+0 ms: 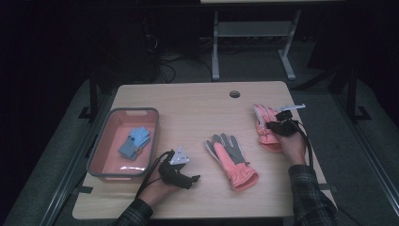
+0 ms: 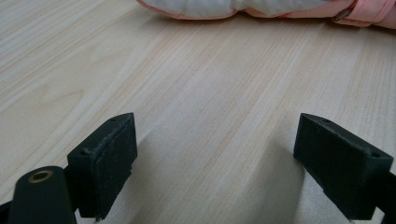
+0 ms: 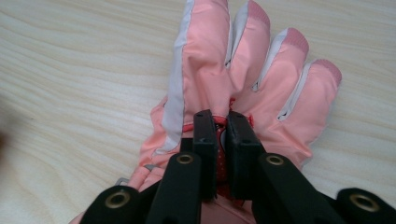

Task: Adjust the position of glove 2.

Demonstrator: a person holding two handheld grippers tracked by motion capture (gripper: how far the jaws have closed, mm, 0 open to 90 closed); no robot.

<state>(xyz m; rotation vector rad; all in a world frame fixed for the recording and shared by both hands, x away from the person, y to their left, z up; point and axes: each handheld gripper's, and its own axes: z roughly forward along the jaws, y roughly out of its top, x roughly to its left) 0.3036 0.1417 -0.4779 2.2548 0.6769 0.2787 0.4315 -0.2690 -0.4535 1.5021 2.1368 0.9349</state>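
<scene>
Pink glove (image 1: 266, 126) at the table's right side, flat, back up, fingers pointing to the far edge, white strips between the fingers; a fold of its back fabric is pinched up. Second glove (image 1: 230, 157), pink with grey palm up, mid-table, cuff toward the near edge.

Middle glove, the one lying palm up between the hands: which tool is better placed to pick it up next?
Probably the left tool: its jaws stand open over bare table, beside the middle glove. The right tool is shut on the far glove.
</scene>
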